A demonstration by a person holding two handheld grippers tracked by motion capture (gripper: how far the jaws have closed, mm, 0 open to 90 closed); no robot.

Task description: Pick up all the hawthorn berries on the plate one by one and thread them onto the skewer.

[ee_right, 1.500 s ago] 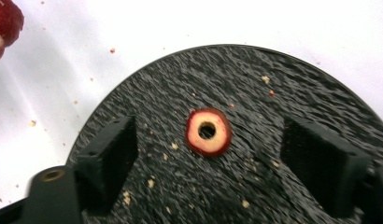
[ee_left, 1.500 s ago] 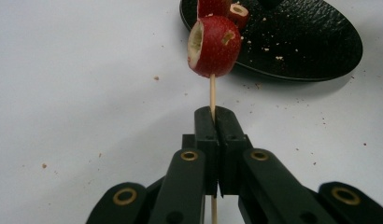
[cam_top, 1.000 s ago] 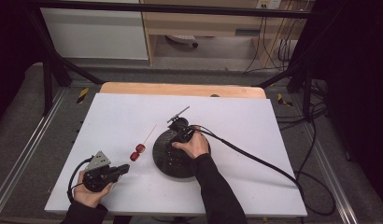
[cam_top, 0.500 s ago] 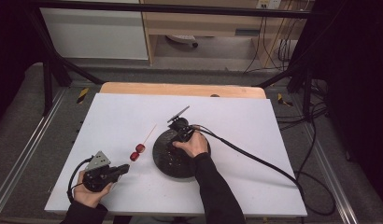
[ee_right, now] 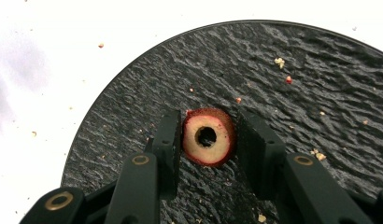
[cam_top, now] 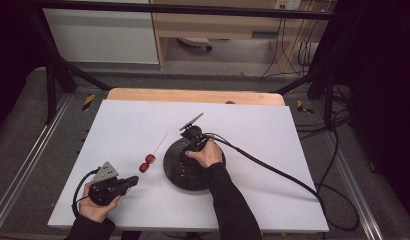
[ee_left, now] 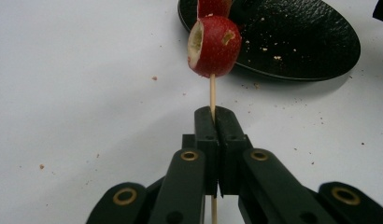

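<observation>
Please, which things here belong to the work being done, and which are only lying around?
Belonging to the work:
- wooden skewer, pinched by the left hand-held gripper
- red fruit pieces threaded on it
- cored fruit slice between the right hand-held gripper's jaws
- black plate

Lying around:
- crumbs on the white table
- cables on the floor behind

No text, label, brand, number or sign can be read anywhere in these views.

Second fruit piece (ee_left: 213, 7) cut off by top edge; skewer (ee_left: 212, 95) lower end hidden between left tool (ee_left: 216, 122) jaws; plate (ee_right: 320, 116) cropped at right.
</observation>
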